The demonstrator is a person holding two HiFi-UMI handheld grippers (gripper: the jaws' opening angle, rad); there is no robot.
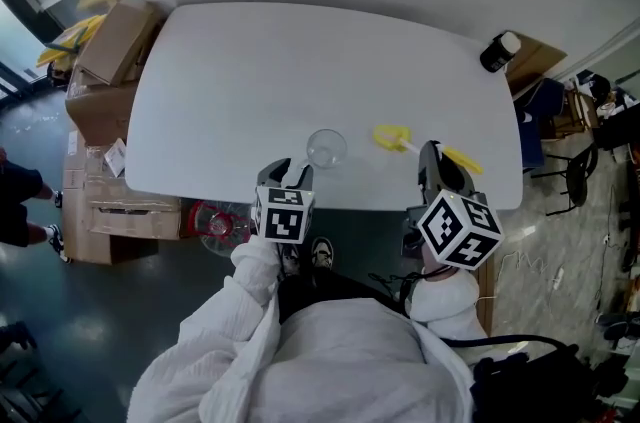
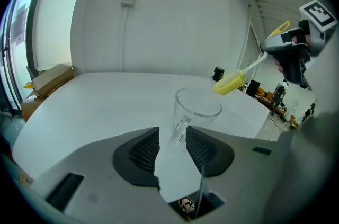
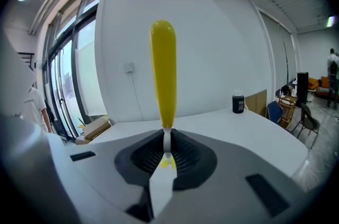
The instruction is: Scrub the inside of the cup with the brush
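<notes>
— White table (image 1: 230, 91), mostly bare, in a workroom: cardboard boxes (image 1: 110, 46) off its left end, a dark bottle (image 1: 498, 51) at the far right corner. Where's the cup?

— The clear glass cup (image 1: 326, 149) stands upright near the front edge. The left gripper (image 1: 290, 173) is released, jaws apart either side of the cup's handle (image 2: 180, 130). The right gripper (image 1: 440, 161) is clenched on the yellow brush (image 1: 390, 137), held beside the cup.

— So scrubbing hasn't begun?

— I'd say not. Next: close on the handle to steady the cup, then bring the brush head down inside.
</notes>
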